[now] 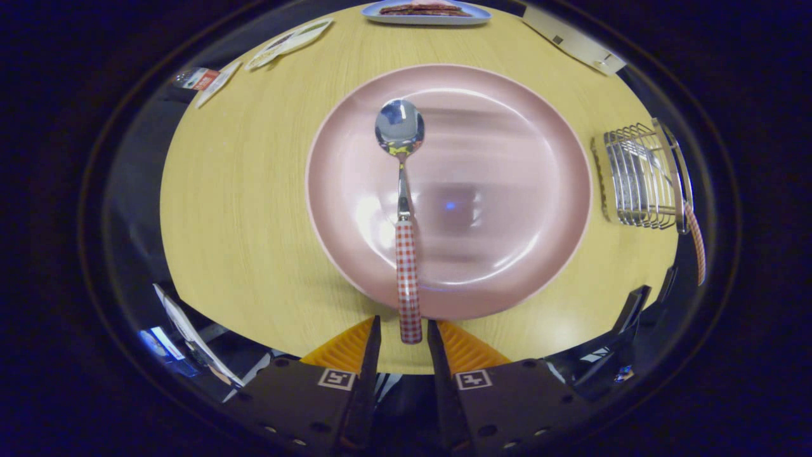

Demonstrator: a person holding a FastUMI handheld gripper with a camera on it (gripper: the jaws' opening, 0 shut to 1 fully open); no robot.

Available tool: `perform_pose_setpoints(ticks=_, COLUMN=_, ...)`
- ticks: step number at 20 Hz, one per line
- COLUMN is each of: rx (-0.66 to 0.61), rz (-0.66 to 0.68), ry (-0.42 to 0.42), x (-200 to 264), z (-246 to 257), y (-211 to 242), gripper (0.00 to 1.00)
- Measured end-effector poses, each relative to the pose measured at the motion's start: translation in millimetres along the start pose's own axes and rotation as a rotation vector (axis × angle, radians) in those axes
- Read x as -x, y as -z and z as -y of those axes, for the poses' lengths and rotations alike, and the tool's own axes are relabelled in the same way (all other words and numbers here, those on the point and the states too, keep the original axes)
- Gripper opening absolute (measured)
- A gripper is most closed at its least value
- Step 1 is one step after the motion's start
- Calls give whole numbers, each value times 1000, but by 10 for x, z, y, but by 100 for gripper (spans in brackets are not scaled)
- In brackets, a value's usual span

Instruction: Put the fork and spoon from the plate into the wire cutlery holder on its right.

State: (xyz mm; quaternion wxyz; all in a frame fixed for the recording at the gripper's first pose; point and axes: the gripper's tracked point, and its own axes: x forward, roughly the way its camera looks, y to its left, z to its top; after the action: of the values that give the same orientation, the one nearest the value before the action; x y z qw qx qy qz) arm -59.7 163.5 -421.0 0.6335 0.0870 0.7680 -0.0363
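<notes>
A steel spoon (401,133) with a red-and-white checked handle lies on the pink plate (507,190), bowl pointing away. Its handle crosses the plate's near rim, and the handle's end sits between my fingertips. My gripper (404,333) is open, with a small gap left on each side of the handle. The wire cutlery holder (641,181) stands on the table to the right of the plate. The fork lies in it, and its checked handle (697,241) sticks out over the holder's near corner.
The round wooden table (241,209) ends just under my fingers. At its far side are a blue plate with food (426,13), flat packets (288,41) to the far left and a white box (574,41) to the far right.
</notes>
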Motion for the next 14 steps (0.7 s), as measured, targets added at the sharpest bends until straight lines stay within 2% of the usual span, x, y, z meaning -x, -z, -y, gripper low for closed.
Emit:
perform_pose_setpoints(ticks=2, rx=10, rz=-10, ry=11, x=40, z=59, y=-4, gripper=12)
perform_pose_setpoints(ticks=14, rx=40, rz=8, ry=-3, x=619, z=290, y=30, gripper=12)
